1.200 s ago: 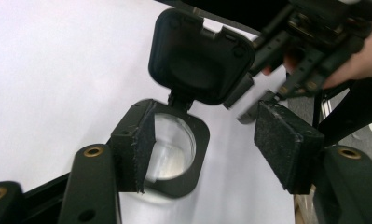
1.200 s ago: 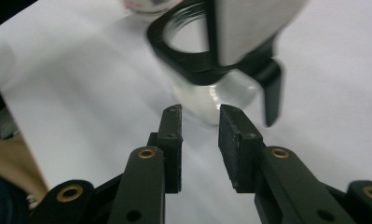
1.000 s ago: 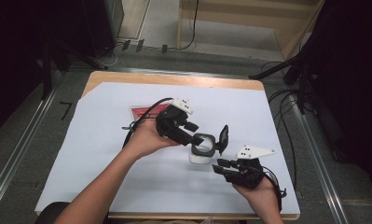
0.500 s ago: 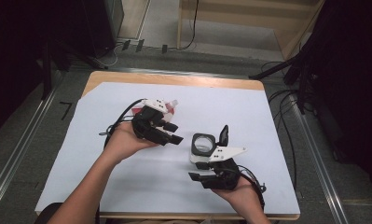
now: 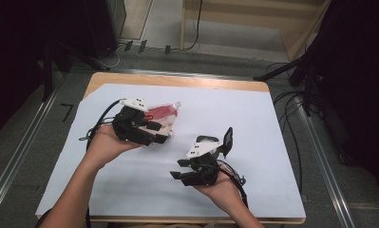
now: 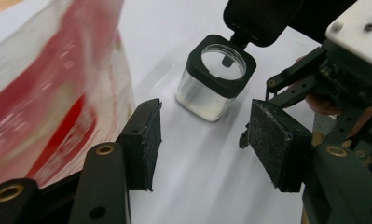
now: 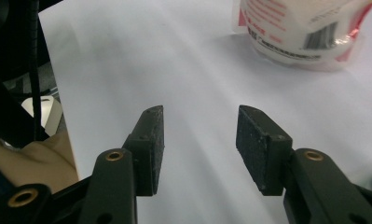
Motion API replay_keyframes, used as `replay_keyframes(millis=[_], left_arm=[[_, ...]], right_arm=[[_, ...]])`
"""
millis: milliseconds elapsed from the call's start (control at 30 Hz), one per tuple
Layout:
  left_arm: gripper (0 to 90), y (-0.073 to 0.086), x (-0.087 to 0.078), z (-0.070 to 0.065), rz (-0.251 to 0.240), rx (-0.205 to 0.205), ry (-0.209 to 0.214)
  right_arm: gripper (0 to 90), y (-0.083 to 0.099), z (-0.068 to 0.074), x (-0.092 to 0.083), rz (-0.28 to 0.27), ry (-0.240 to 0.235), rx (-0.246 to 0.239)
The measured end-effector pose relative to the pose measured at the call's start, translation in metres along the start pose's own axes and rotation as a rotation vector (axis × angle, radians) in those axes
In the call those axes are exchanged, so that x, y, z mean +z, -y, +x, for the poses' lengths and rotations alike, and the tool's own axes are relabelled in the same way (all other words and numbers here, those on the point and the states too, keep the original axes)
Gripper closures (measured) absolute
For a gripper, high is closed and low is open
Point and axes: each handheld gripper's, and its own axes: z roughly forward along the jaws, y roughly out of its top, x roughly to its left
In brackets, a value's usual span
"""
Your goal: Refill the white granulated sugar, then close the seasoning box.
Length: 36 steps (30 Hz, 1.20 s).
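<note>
A clear square jar [image 5: 208,144] with a black rim stands on the white sheet, its flip lid [image 5: 228,138] tipped up and open. In the left gripper view the jar [image 6: 216,78] is ahead of my jaws. A red and white bag [image 5: 164,113] lies at the left, and my left gripper [image 5: 162,133] is right beside it, open and empty [image 6: 202,126]. In front of the jar, my right gripper [image 5: 175,169] points left. Its jaws have just been opening and nothing is between them [image 7: 200,126]. The bag [image 7: 305,32] lies farther ahead of them.
The white sheet [image 5: 272,142] covers most of the wooden table [image 5: 177,80]. Cables [image 5: 99,118] trail from the left gripper over the sheet. Dark stands and floor cables surround the table. Free sheet lies at the right and along the front left.
My left gripper has drawn away from the jar, going left to the bag. My right gripper has slid left from the jar's right side to its front. The jar has stayed put.
</note>
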Motion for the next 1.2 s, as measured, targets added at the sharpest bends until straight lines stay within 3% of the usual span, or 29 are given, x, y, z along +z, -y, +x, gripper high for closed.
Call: replay_keyframes(millis=[167,300,833,1000,1200], left_arm=[[45.3,0.008,-0.013,0.006,-0.012,-0.025,-0.028],[45.8,0.015,-0.021,0.011,-0.024,-0.054,-0.043],[45.6,0.032,-0.044,0.023,-0.031,-0.089,-0.088],[45.4,0.041,-0.054,0.032,-0.047,-0.132,-0.105],[43.1,0.049,-0.052,0.043,-0.065,-0.16,-0.139]], right_arm=[[51.6,0.0,0.003,0.012,-0.015,0.02,-0.005],[51.5,0.001,0.005,0.014,-0.022,0.005,-0.011],[51.3,0.006,-0.003,0.017,-0.018,-0.003,0.017],[51.3,0.007,-0.003,0.018,-0.011,-0.008,0.019],[51.1,0.008,-0.003,0.018,-0.016,-0.012,0.021]])
